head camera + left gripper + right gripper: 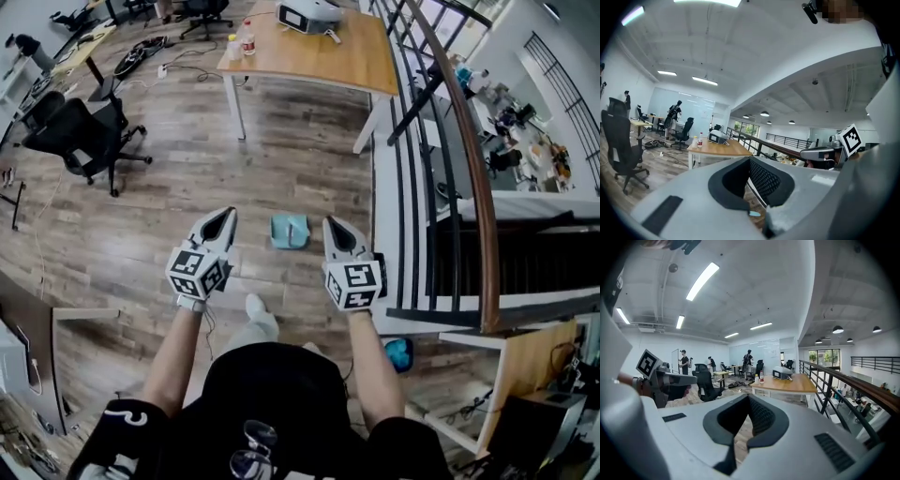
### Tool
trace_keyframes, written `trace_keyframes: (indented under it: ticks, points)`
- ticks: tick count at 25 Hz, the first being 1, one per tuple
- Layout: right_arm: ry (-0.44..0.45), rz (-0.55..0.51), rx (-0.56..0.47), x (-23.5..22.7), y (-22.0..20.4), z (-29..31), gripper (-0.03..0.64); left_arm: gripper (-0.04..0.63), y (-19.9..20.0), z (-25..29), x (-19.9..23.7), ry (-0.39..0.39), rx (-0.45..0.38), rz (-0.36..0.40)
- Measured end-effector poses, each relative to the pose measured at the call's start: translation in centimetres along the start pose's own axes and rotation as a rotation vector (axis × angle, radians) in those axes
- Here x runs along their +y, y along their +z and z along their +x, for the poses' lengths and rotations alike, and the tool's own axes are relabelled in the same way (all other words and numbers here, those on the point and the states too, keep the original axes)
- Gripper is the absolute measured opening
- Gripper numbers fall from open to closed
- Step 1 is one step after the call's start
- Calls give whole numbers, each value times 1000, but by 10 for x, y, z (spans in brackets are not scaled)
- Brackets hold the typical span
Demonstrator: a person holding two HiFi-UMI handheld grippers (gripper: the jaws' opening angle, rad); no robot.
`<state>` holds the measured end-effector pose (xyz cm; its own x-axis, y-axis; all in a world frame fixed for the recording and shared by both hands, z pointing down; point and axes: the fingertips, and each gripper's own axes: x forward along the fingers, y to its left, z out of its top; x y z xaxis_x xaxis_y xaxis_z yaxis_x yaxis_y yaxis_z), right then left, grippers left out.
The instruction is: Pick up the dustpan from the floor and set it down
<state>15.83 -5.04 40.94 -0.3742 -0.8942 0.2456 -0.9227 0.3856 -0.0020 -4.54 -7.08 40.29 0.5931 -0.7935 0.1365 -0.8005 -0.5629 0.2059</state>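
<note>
A light-blue dustpan (290,231) lies on the wooden floor straight ahead, between my two grippers and a little beyond their tips. My left gripper (226,218) is held above the floor to the dustpan's left, jaws shut and empty. On the dustpan's right my right gripper (332,226) is shut too, with nothing in it. In the left gripper view the left gripper (750,159) has its jaws together, and a sliver of the dustpan (753,213) shows through the gap behind the tips. The right gripper view shows the right gripper (749,397) with tips meeting over bare floor.
A wooden table (309,52) with a white device and bottles stands beyond the dustpan. A black office chair (80,131) is at the left. A railing (450,141) and a stairwell run close along the right. My shoe (261,314) is just behind the grippers.
</note>
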Motion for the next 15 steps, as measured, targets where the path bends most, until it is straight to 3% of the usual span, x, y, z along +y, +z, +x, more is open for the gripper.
trace_keyframes:
  ticks: [7,15]
  points:
    - [-36,11,16,13,6,38,-8,-3,1,19,40,-48,17,-12]
    - [-24,7,30,21,6,63,-8,-3,4,30,61,-50,19,-25]
